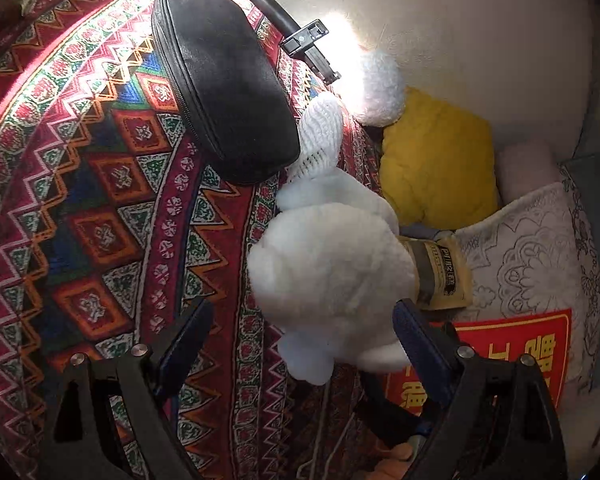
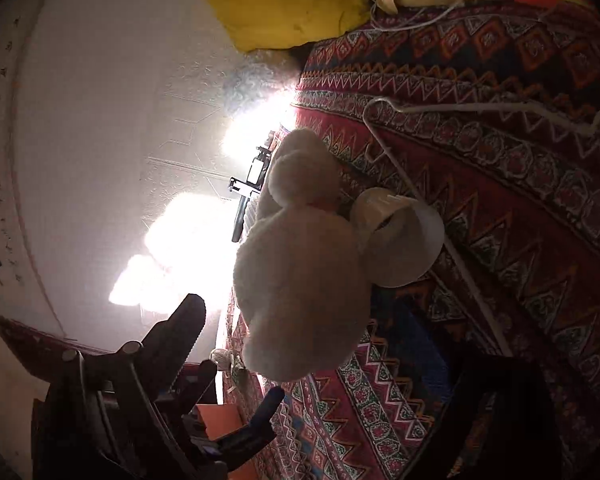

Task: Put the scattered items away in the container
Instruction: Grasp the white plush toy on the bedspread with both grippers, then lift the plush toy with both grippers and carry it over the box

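White plush, soft and surely light, makes the rabbit an easy thing to lift but a yielding one: it should squash under pressure, so I would take it across the fat body rather than by a thin knitted ear. It lies on the patterned cloth, just beside the black pouch, one ear touching the pouch's end. The left hand-held gripper stands spread with the rabbit's rump between its fingers, the right finger seemingly against the fur, nothing pinched yet. From the other side the rabbit sits next to a white cup. The right hand-held gripper is spread too, holding nothing. No container is plainly visible.
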Tool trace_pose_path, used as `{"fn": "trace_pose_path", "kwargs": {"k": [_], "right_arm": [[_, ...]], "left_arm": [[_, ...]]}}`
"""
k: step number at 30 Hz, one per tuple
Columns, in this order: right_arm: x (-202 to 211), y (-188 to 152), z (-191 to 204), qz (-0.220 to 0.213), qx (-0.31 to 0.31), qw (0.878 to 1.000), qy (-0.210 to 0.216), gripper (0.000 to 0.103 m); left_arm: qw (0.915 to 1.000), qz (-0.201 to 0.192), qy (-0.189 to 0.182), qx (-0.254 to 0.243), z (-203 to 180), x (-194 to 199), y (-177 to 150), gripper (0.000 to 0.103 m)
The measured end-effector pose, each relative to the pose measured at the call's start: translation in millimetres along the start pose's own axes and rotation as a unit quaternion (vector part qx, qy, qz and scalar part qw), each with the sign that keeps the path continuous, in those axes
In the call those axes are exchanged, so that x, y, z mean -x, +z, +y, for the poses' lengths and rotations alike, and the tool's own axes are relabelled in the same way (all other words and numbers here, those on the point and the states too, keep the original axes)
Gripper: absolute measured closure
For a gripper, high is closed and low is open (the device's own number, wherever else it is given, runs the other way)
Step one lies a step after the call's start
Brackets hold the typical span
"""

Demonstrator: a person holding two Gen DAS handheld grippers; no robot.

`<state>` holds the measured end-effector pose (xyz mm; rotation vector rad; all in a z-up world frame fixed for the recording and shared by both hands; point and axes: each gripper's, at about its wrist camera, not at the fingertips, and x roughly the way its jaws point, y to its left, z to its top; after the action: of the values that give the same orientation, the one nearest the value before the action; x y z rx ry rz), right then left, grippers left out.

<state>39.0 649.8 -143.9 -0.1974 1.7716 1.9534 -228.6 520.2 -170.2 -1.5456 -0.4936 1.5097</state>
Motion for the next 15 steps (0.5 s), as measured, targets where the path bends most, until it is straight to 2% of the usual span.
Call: {"fn": "trace_pose_path", "kwargs": {"k": [3, 7, 9, 10, 12, 15], "right_arm": [[-26, -5, -1, 0.04, -0.005, 0.999, 0.006, 0.007], [-49, -6, 5, 0.048, 0.02, 0.999, -0.016, 0.006], [-55, -3, 1, 0.045, 0.022, 0.998, -0.028, 0.006], [-56, -1, -4, 0.039, 0.015, 0.999, -0.028, 0.007], [-56, 0, -10, 0.042, 0.01, 0.999, -0.002, 0.021], [-55, -10, -15, 0.061, -0.013, 0.998, 0.025, 0.027]], "left_arm": [[0.9998, 0.004, -0.007, 0.02, -3, -24, 18, 0.012], [0.9996, 0.021, 0.013, 0.01, -7, -54, 34, 0.011], [0.999, 0.037, -0.005, 0.025, -2, -69, 37, 0.0], [0.9984, 0.041, -0.015, 0.035, 1, -74, 37, 0.0], [0.9981, 0.041, -0.025, 0.037, 3, -75, 37, 0.0], [0.997, 0.046, -0.047, 0.042, 4, -67, 32, 0.0]]}}
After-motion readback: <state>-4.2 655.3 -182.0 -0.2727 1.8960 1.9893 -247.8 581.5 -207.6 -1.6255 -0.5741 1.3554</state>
